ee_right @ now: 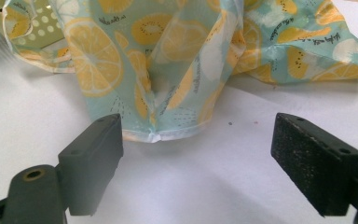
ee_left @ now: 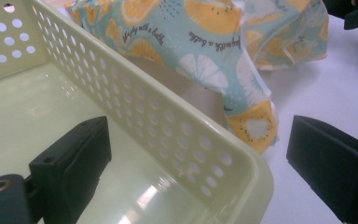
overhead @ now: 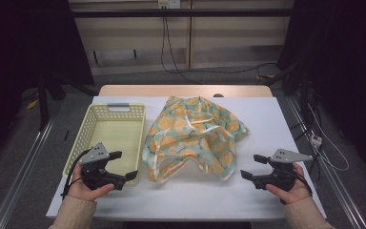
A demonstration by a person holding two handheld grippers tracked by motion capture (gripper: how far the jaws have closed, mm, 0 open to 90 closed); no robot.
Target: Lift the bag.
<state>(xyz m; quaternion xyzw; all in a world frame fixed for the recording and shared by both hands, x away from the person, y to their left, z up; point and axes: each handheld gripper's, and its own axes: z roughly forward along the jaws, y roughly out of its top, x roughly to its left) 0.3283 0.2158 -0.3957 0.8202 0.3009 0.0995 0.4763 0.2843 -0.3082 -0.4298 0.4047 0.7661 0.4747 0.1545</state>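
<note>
While both claws gape, basket (overhead: 106,128) flanks cloth (overhead: 193,136).

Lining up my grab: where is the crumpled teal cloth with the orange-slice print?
In the high view the crumpled teal citrus-print cloth lies mid-table on the white tabletop, just right of the pale yellow perforated plastic basket.
</note>
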